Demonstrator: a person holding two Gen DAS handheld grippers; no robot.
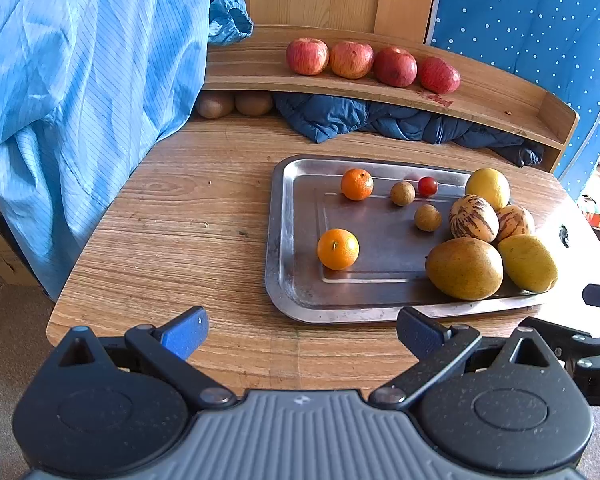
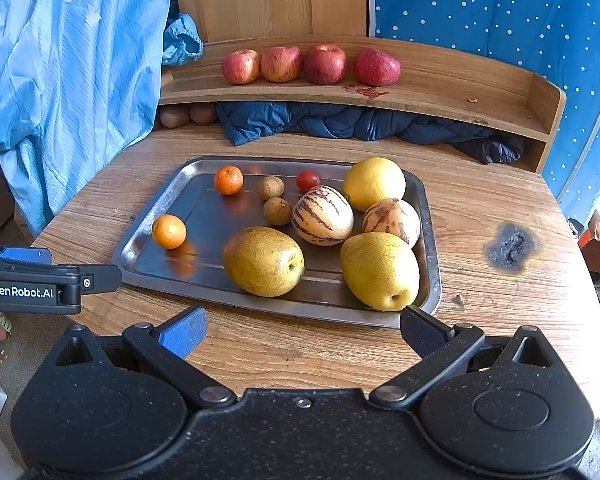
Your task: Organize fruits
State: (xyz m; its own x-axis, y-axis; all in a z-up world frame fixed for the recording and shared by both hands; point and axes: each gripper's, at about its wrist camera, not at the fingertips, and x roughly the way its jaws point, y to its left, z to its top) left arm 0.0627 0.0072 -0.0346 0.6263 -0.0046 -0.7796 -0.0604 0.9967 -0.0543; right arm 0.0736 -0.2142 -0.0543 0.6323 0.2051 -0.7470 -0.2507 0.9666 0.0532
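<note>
Wooden table [image 2: 480,208] — steel tray [image 2: 148,236], blue jacket [image 2: 340,120]

Glossy metal tray [image 2: 148,236], woodgrain table [image 2: 480,196]

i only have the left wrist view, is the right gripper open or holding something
Observer: The right gripper is open and empty. It hovers over the table, just short of the tray.
Operator: whats closest to it on the tray
Observer: A yellow pear at the tray's near right corner, with its dimpled end facing the gripper.
Operator: theres a dark speck right of the tray, what is it
Observer: A wide black scorch mark on the table, apart from the tray.
</note>
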